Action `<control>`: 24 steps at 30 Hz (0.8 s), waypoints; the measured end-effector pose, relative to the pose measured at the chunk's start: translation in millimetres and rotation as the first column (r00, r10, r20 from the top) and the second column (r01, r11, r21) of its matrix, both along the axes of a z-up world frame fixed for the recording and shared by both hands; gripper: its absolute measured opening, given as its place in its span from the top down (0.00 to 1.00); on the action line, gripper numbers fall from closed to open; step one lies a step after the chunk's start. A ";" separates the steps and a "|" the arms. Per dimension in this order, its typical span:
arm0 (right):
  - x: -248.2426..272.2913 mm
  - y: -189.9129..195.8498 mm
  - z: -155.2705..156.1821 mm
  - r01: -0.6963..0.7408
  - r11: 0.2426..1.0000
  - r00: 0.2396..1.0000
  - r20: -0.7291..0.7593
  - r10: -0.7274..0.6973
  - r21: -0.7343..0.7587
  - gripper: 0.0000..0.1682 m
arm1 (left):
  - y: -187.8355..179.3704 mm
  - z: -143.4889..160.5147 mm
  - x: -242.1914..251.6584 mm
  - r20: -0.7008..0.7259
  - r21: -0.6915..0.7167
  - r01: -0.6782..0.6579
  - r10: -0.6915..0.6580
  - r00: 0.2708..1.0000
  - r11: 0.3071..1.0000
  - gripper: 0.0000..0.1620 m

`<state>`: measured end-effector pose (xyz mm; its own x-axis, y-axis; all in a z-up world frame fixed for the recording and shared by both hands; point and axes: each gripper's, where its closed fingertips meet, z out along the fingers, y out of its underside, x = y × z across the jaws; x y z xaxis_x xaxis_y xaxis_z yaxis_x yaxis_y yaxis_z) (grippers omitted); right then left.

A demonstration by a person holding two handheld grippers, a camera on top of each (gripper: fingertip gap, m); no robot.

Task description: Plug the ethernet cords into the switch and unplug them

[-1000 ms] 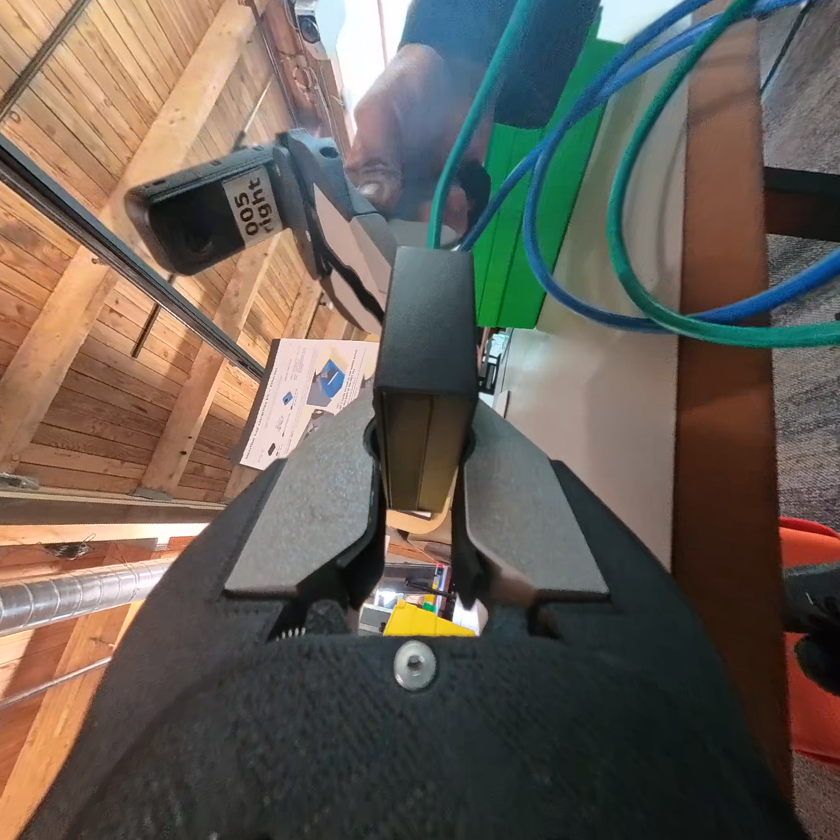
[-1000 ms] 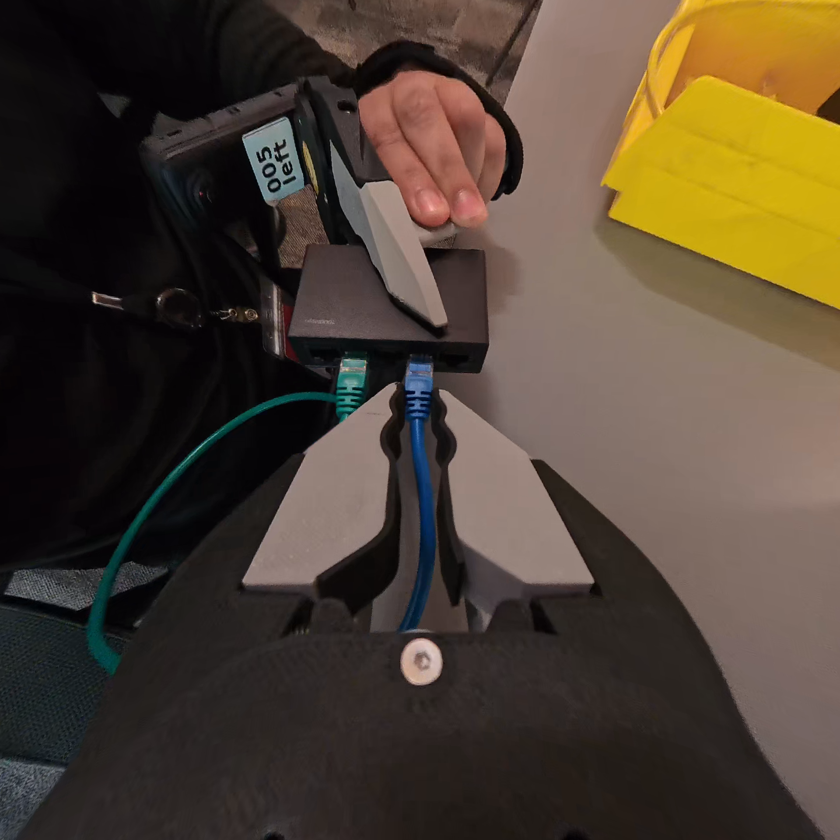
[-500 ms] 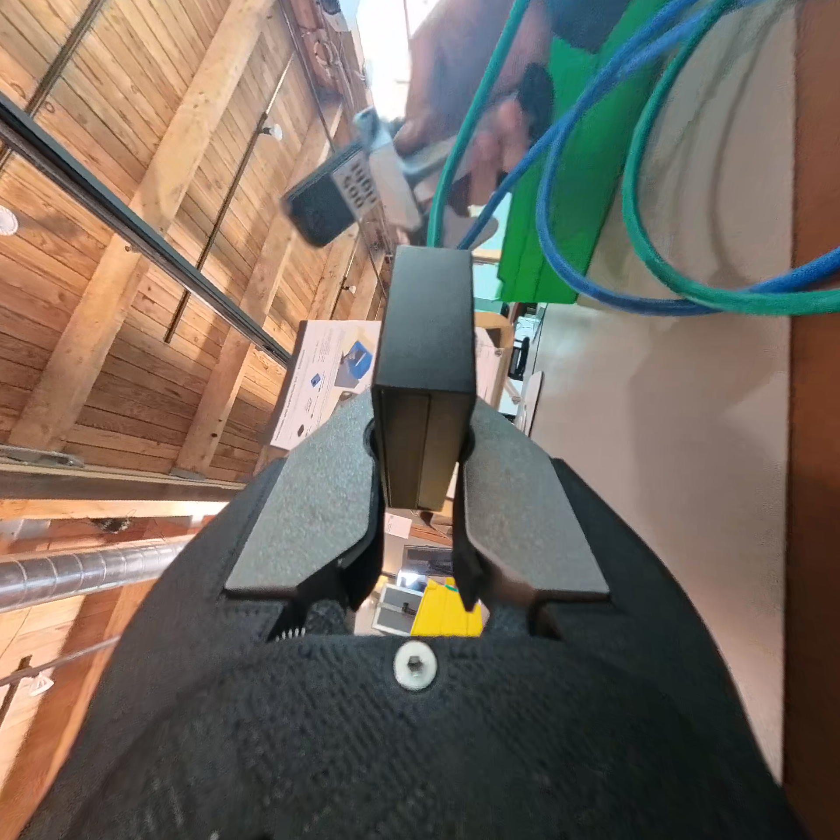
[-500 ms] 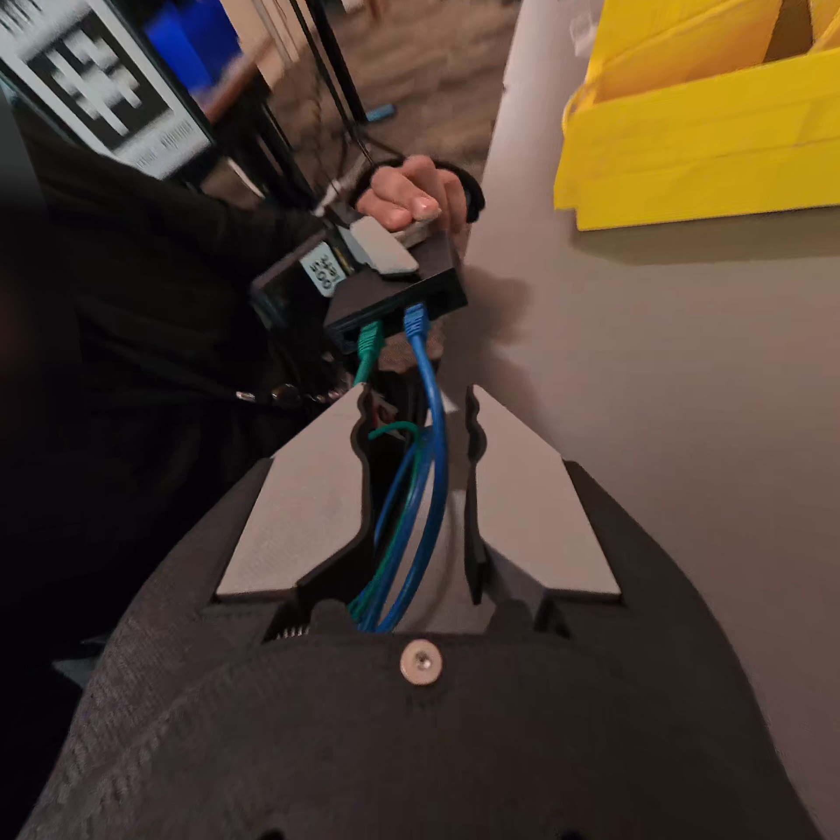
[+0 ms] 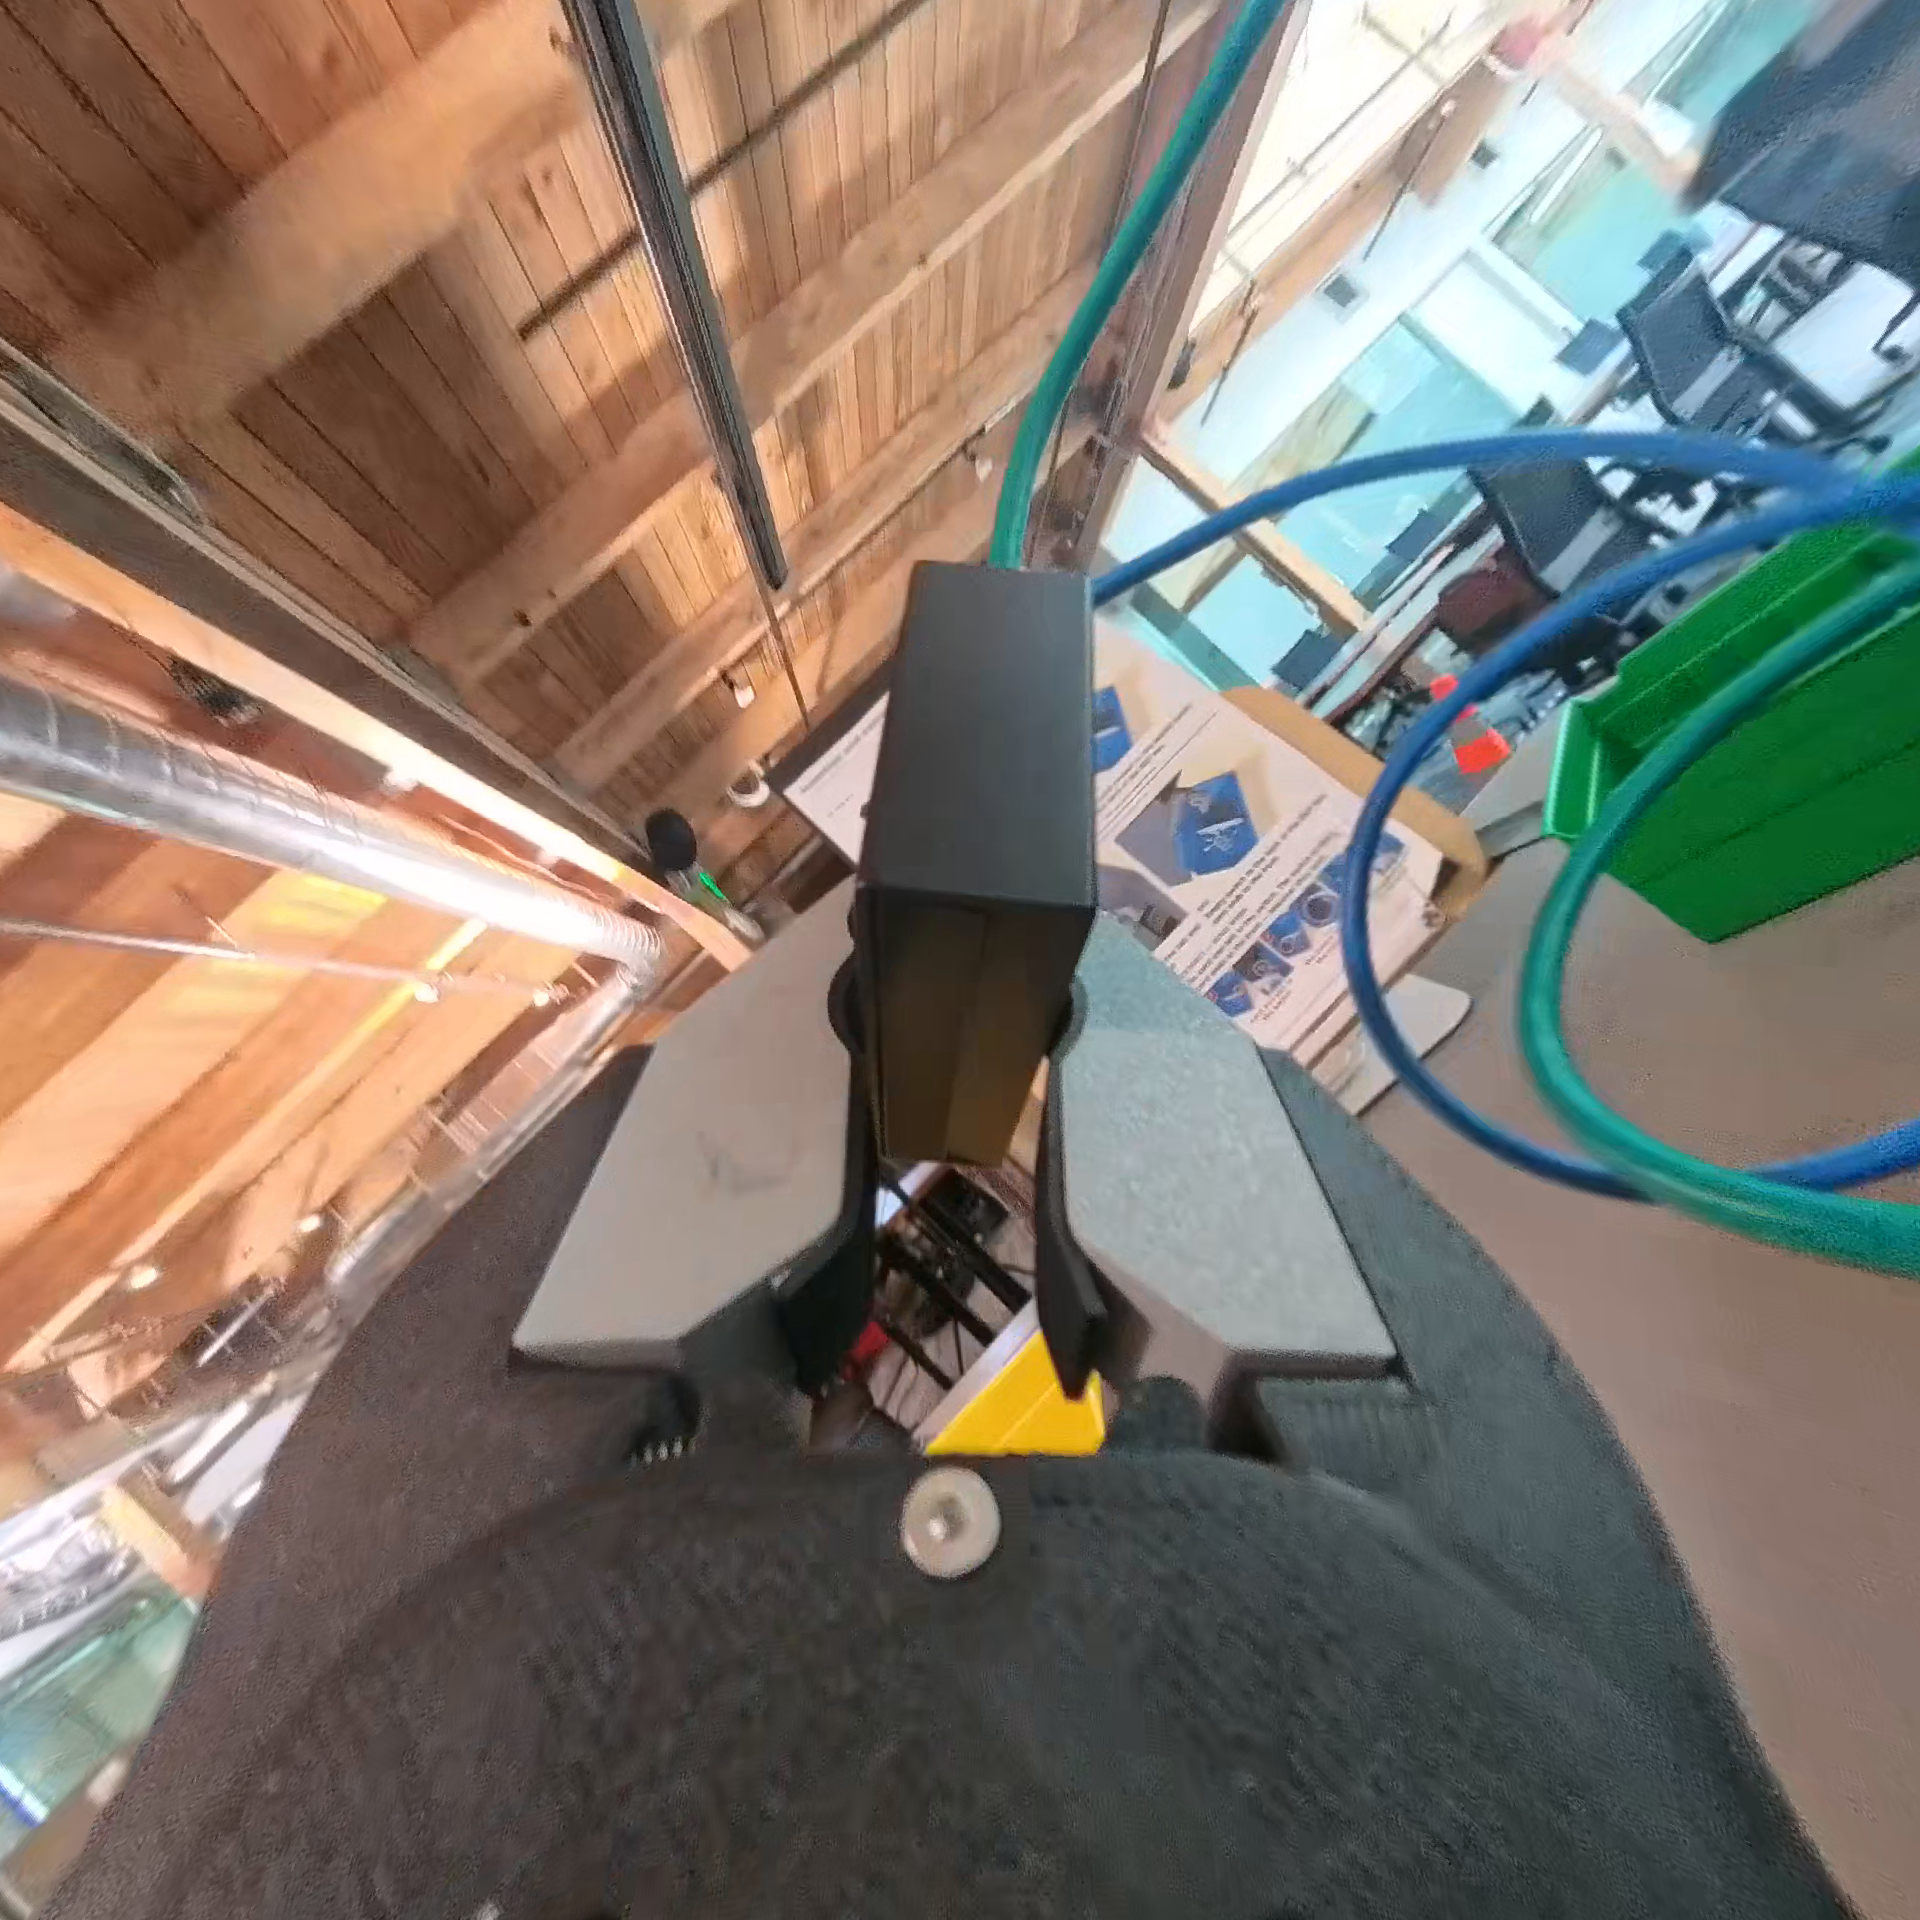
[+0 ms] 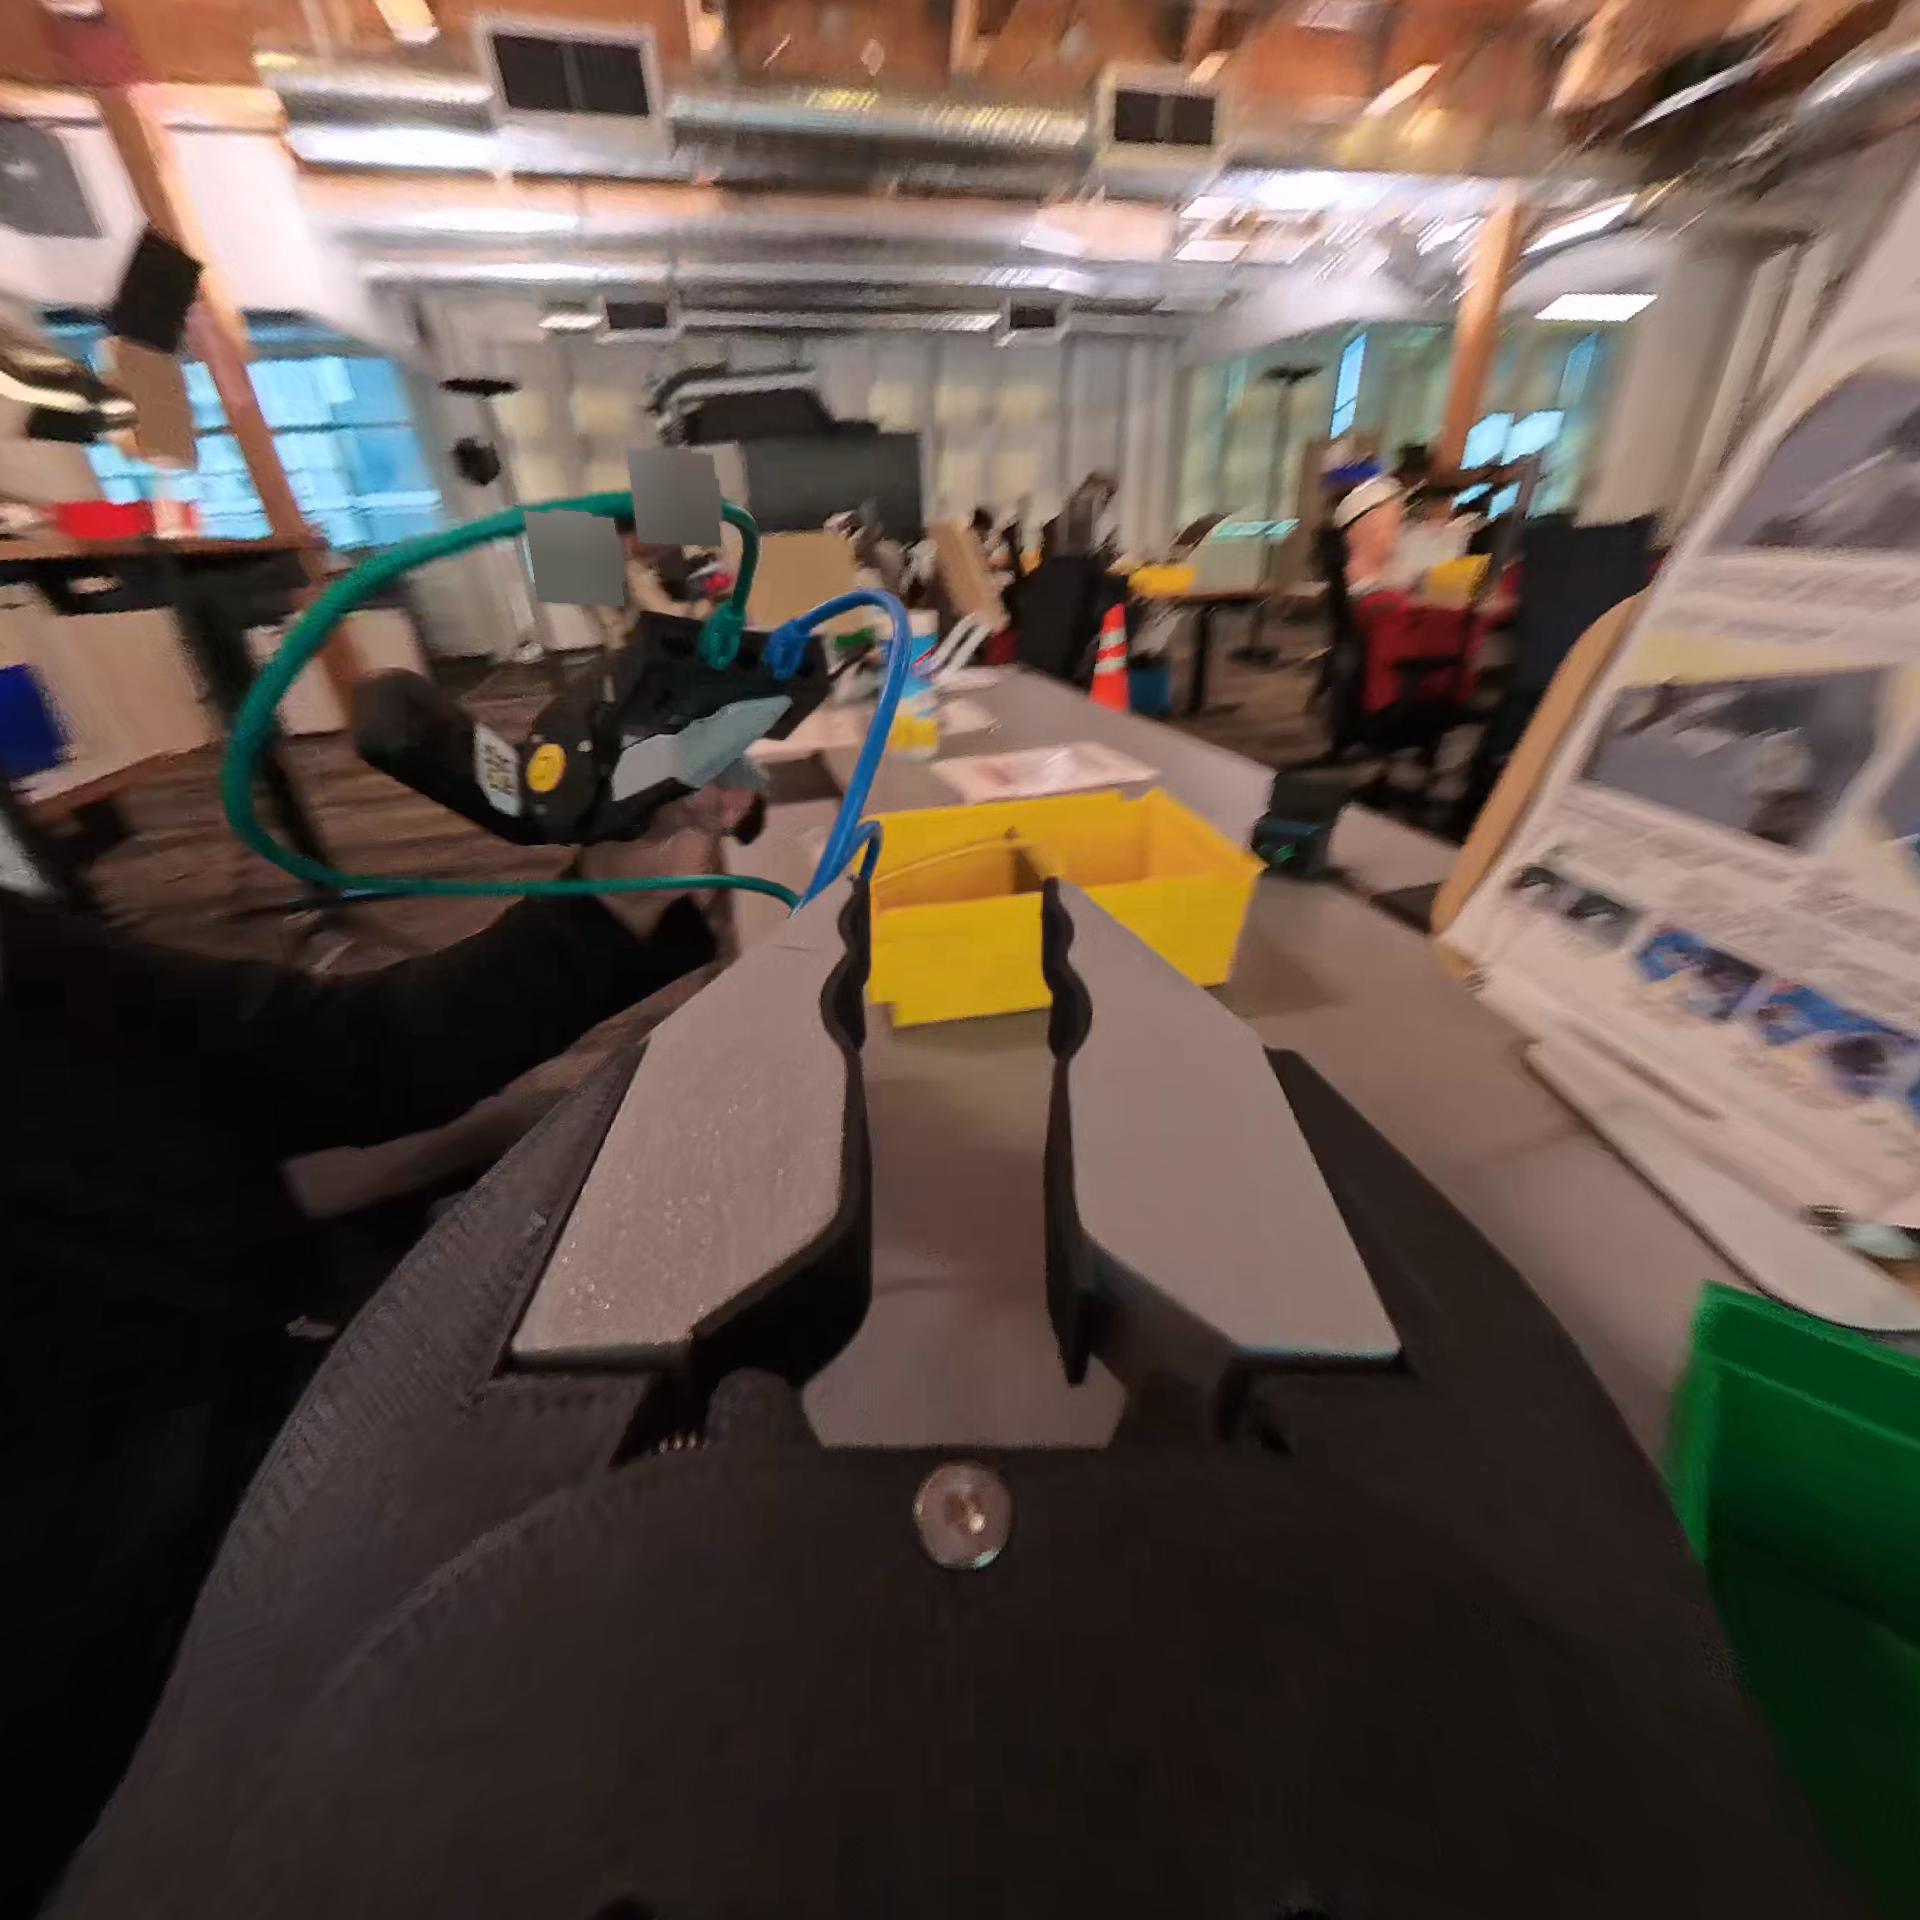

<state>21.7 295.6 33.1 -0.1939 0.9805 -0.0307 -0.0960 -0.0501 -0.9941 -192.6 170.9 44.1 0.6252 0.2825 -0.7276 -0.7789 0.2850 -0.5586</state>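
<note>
My left gripper point(image 5: 961, 982) is shut on the black switch point(image 5: 987, 748) and holds it up in the air, edge-on to the camera. The green cord point(image 5: 1081, 343) and the blue cord point(image 5: 1361, 935) run from its far end and loop to the right. In the right wrist view the left gripper point(image 6: 665, 753) holds the switch point(image 6: 717, 681) at the far left, above the table edge. The green plug point(image 6: 719, 636) and the blue plug point(image 6: 784, 649) sit in its ports. My right gripper point(image 6: 951, 925) is open and empty, well back from the switch.
A yellow bin point(image 6: 1143, 883) stands on the grey table point(image 6: 1371, 1049) just beyond my right fingertips. A green bin point(image 6: 1808, 1538) is at the near right, also in the left wrist view point(image 5: 1766, 769). A poster board point(image 6: 1714, 831) leans along the table's right side. Across from one pair of fingers to the other is roughly 25 cm.
My right gripper let go of the blue cord, opened and pulled back and up. My left gripper lifted the switch off the table with both cords still plugged in.
</note>
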 end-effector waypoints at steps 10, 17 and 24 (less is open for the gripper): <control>9.0 31.9 -26.7 0.259 0.966 0.962 0.089 -0.258 0.003 0.79 | 95.2 -23.2 -40.7 0.041 -0.118 -0.224 0.231 0.972 0.967 0.83; -3.1 33.6 -62.1 0.192 0.981 0.957 0.226 -0.182 -0.024 0.76 | 140.0 -96.4 -28.9 -0.062 -0.288 -0.199 0.189 0.980 0.937 0.83; -9.3 26.6 -67.3 0.171 0.985 0.951 0.260 -0.167 0.006 0.76 | 151.2 -173.1 -16.8 -0.051 -0.541 -0.173 0.173 0.984 0.823 0.83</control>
